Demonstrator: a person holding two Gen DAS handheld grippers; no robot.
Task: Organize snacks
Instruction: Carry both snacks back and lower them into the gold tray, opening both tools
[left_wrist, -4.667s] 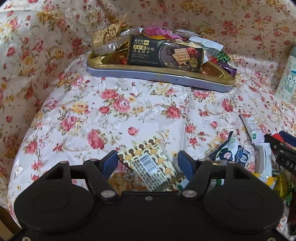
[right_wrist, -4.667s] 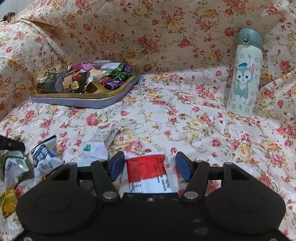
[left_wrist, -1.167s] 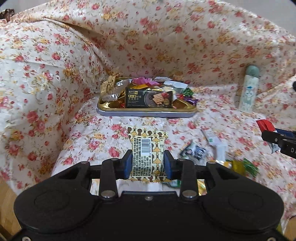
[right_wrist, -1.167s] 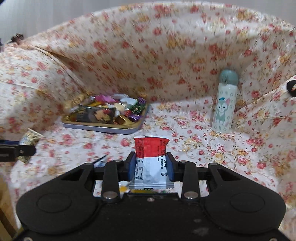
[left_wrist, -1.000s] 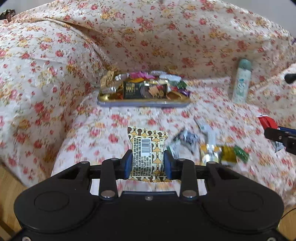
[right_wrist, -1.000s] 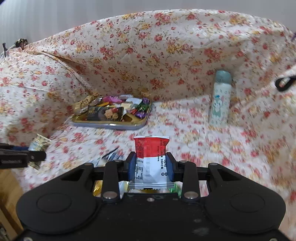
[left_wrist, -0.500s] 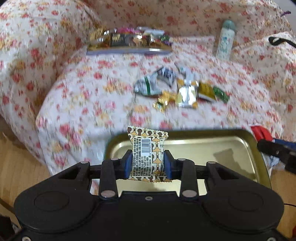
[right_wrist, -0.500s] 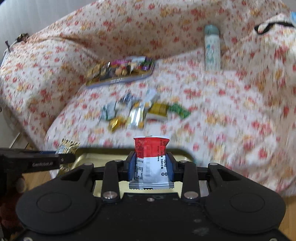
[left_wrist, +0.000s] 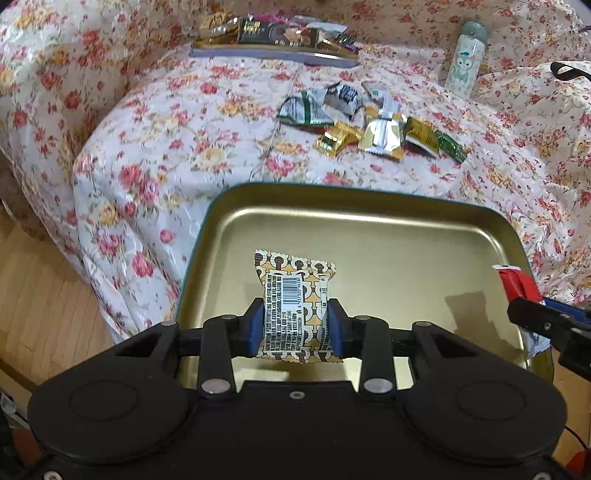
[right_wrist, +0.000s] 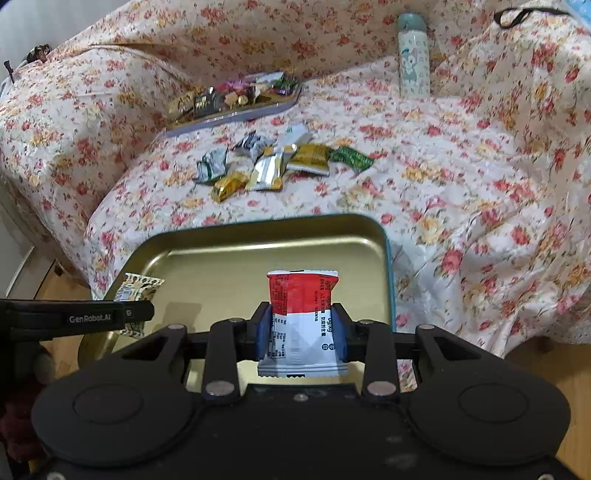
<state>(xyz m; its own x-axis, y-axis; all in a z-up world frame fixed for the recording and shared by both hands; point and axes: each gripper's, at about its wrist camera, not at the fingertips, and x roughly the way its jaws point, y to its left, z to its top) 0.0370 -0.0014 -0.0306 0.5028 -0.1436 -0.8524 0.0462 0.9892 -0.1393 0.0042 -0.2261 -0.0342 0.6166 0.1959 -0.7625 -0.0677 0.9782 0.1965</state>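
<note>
My left gripper (left_wrist: 295, 325) is shut on a yellow patterned snack packet (left_wrist: 293, 295) with a barcode, held over the left part of an empty gold tin tray (left_wrist: 369, 229). My right gripper (right_wrist: 301, 328) is shut on a red and white snack packet (right_wrist: 301, 302), held above the same gold tray (right_wrist: 221, 258). In the left wrist view the right gripper's finger and the red packet (left_wrist: 517, 284) show at the tray's right edge. In the right wrist view the left gripper's arm and the yellow packet (right_wrist: 136, 291) show at the tray's left edge.
Several loose snack packets (left_wrist: 369, 122) lie on the flowered sofa cover beyond the tray. A second tin tray (left_wrist: 273, 40) piled with snacks sits at the back. A cartoon-cat bottle (left_wrist: 465, 55) stands at the back right. Wooden floor (left_wrist: 37, 277) lies left of the sofa.
Both grippers drew back from the sofa and sank, each still holding its packet. The gold tray came into view under them and now fills the near ground.
</note>
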